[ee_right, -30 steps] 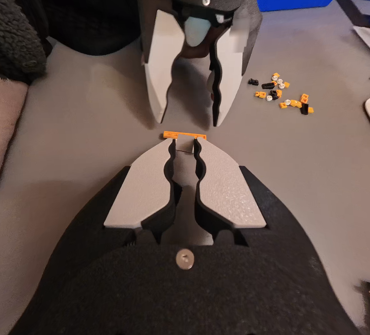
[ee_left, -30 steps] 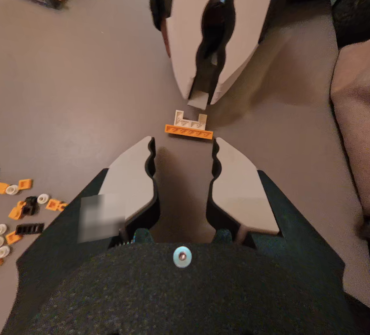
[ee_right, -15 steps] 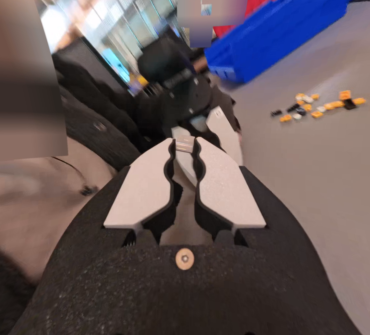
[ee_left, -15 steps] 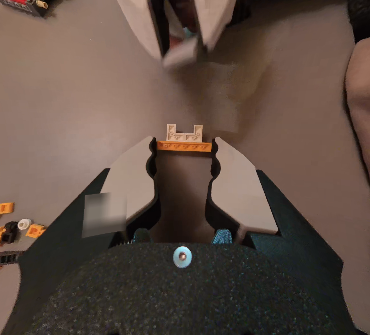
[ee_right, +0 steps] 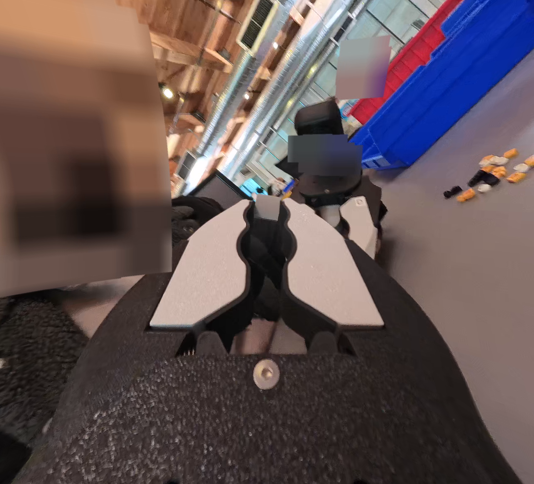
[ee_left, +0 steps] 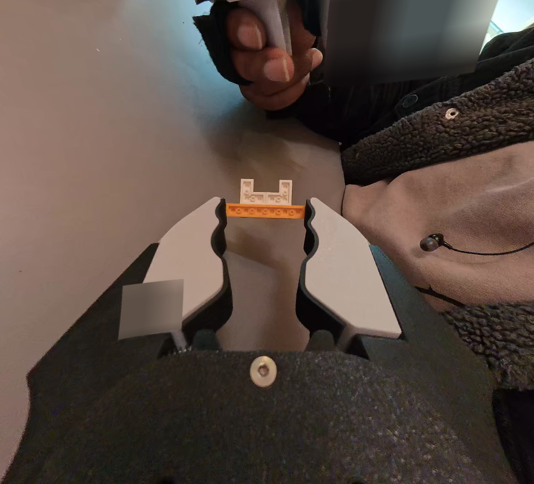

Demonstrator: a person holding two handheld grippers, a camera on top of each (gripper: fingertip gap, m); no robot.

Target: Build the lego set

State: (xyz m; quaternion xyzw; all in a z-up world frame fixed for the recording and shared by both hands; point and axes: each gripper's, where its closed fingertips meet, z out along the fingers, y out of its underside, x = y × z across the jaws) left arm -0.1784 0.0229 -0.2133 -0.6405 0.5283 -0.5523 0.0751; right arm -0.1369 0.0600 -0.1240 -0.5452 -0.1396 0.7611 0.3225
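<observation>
- Two grippers: we're pinching the orange plate (ee_left: 265, 211) endwise with the left gripper (ee_left: 265, 207); the right gripper (ee_right: 267, 207) is clamping a grey piece (ee_right: 267, 208).
- We're judging the plate light, stiff, slick; ends are giving the surest hold.
- White bracket (ee_left: 266, 192) is lying against it, near the bench's edge.

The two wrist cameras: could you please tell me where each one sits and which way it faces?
Left wrist view: on the left gripper, angled down at the grey table; its fingers hold the orange plate with the white piece; a hand shows beyond.
Right wrist view: on the right gripper, tilted up toward the ceiling and blue bins; it grips a grey piece.
Shared: the grey table; the left gripper also shows in the right wrist view.
</observation>
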